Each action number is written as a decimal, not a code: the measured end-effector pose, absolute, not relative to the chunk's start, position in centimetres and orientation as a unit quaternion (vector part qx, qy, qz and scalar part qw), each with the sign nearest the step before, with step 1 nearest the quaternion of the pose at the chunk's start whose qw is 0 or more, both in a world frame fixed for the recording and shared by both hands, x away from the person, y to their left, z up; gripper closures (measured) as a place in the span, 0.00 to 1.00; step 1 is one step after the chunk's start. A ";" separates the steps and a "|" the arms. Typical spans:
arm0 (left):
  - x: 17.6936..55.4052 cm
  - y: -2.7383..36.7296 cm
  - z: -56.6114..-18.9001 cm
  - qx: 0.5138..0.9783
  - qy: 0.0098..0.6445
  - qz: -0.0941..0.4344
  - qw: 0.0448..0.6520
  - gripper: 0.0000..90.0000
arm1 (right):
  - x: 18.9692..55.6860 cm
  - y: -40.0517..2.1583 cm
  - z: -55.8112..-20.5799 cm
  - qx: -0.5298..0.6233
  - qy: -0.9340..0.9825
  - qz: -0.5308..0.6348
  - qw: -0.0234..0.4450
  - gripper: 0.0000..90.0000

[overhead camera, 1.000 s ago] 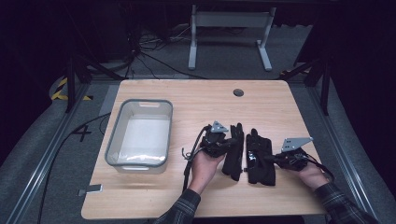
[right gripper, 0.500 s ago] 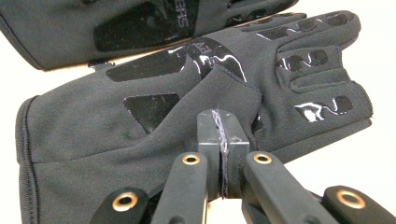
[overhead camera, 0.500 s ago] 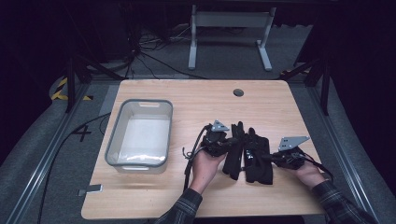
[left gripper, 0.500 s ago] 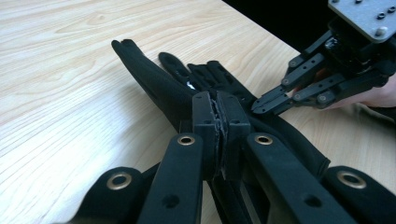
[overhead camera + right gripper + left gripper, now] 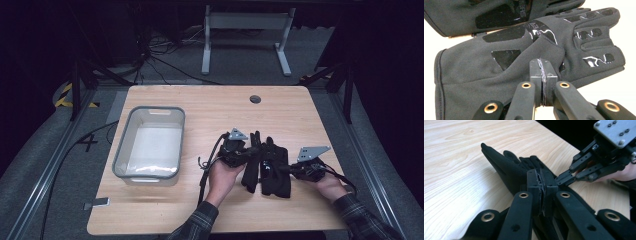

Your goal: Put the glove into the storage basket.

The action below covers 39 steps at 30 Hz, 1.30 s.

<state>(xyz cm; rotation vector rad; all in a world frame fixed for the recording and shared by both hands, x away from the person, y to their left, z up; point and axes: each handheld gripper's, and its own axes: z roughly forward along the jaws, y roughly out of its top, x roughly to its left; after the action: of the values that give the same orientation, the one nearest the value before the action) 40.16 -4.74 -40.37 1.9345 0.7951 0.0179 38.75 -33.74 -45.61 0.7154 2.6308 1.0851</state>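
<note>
Two black gloves (image 5: 267, 167) lie side by side; each hand-held gripper, left (image 5: 256, 149) and right (image 5: 280, 170), pinches one closed, probably ready to lift toward the bin (image 5: 120, 167).

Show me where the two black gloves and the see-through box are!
left glove (image 5: 251, 167): high view, on its middle, beside the left gripper.
right glove (image 5: 506, 62): right gripper view, on its palm.
see-through box (image 5: 123, 145): high view, on its left wall.
</note>
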 end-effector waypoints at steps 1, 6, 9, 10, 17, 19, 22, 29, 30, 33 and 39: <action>40.2 -5.0 -40.2 0.799 0.326 0.004 0.506 0.97 | 38.9 -33.4 -45.6 0.240 0.893 0.368 0.102 1.00; 40.3 -5.6 -40.1 0.800 0.321 0.000 0.507 0.98 | 39.3 -32.6 -45.7 0.233 0.894 0.371 0.100 1.00; 40.6 -5.9 -40.3 0.801 0.321 -0.003 0.505 0.98 | 39.8 -32.0 -45.7 0.229 0.894 0.373 0.095 1.00; 40.7 -6.1 -40.4 0.802 0.320 -0.005 0.505 0.98 | 39.8 -31.8 -45.7 0.228 0.894 0.374 0.095 1.00; 41.6 -7.7 -40.6 0.805 0.315 -0.013 0.502 0.98 | 40.4 -30.5 -45.8 0.218 0.895 0.378 0.088 1.00; 41.7 -8.1 -40.7 0.806 0.313 -0.015 0.503 0.97 | 40.4 -30.2 -45.8 0.217 0.896 0.379 0.088 1.00; 41.8 -9.0 -41.1 0.811 0.309 -0.021 0.496 0.97 | 40.5 -30.2 -45.9 0.216 0.895 0.380 0.088 1.00; 41.6 -9.7 -42.0 0.822 0.300 -0.028 0.483 0.97 | 40.2 -31.0 -45.3 0.215 0.896 0.376 0.094 1.00; 41.6 -9.7 -42.0 0.822 0.300 -0.028 0.483 0.97 | 40.2 -31.4 -45.1 0.221 0.893 0.379 0.097 1.00; 41.6 -10.1 -42.4 0.824 0.299 -0.034 0.479 0.97 | 40.1 -32.9 -44.4 0.237 0.886 0.383 0.107 1.00; 41.5 -10.3 -42.5 0.824 0.291 -0.041 0.484 0.93 | 40.2 -34.7 -43.7 0.256 0.874 0.395 0.119 1.00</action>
<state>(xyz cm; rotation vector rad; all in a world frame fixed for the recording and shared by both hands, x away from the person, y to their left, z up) 41.53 -10.33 -42.51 2.0072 0.7091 -0.1009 40.24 -34.73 -43.68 0.7496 2.5572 1.1541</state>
